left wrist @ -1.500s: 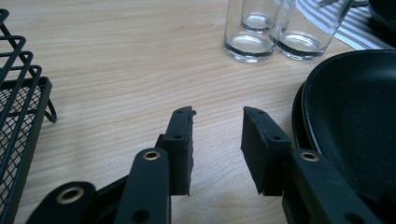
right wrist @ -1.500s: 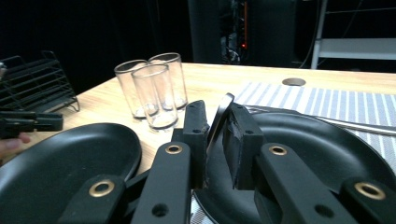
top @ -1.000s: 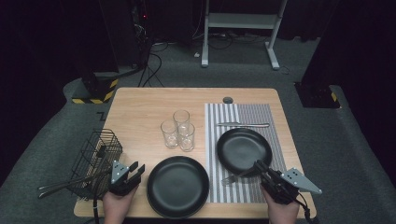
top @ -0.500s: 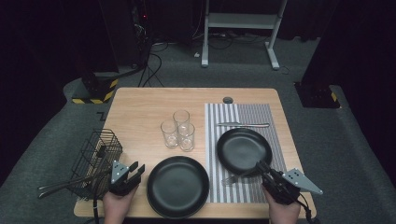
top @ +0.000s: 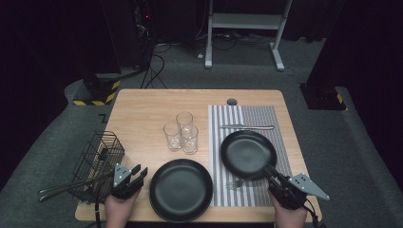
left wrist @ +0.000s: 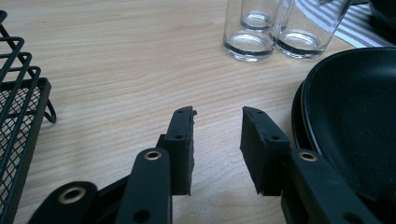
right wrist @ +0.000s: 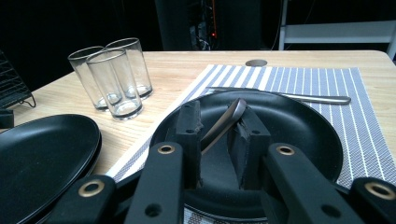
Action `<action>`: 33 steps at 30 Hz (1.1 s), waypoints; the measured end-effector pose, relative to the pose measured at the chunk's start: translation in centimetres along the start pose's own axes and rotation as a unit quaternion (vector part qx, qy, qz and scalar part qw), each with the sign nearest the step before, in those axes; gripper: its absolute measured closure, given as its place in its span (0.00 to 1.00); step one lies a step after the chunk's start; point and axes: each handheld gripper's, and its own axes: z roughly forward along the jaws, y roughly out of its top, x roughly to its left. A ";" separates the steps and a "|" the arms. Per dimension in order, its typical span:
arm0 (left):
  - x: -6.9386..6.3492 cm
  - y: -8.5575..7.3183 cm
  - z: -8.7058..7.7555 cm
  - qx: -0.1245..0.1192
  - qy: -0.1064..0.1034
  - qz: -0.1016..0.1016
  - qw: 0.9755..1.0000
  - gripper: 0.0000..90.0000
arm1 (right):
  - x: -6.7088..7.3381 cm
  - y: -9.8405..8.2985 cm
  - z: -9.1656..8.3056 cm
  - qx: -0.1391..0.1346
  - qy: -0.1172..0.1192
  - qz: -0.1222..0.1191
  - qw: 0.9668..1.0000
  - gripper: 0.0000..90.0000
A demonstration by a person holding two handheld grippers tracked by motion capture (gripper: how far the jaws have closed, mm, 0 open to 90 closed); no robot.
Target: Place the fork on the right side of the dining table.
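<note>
Dark floor surrounds a wooden table with a striped placemat on its right half. At the near right corner the right gripper reaches over a black plate on the mat — its jaws, which have just been opening, stand on either side of a utensil handle lying between them; whether the pads press it cannot be told. A knife lies beyond that plate. The left gripper rests with jaws apart on nothing, between a wire basket and a second black plate. Three glasses stand mid-table.
</note>
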 end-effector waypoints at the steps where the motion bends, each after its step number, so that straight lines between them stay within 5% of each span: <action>1: 0.0 0.0 0.0 0.000 0.000 0.000 1.000 0.72 | 0.0 -0.1 -0.1 0.000 -0.003 0.000 1.000 0.82; 33: -0.1 0.0 0.0 0.002 0.003 0.004 1.000 0.72 | -2.0 -2.5 -0.5 0.008 -0.027 0.028 0.999 0.75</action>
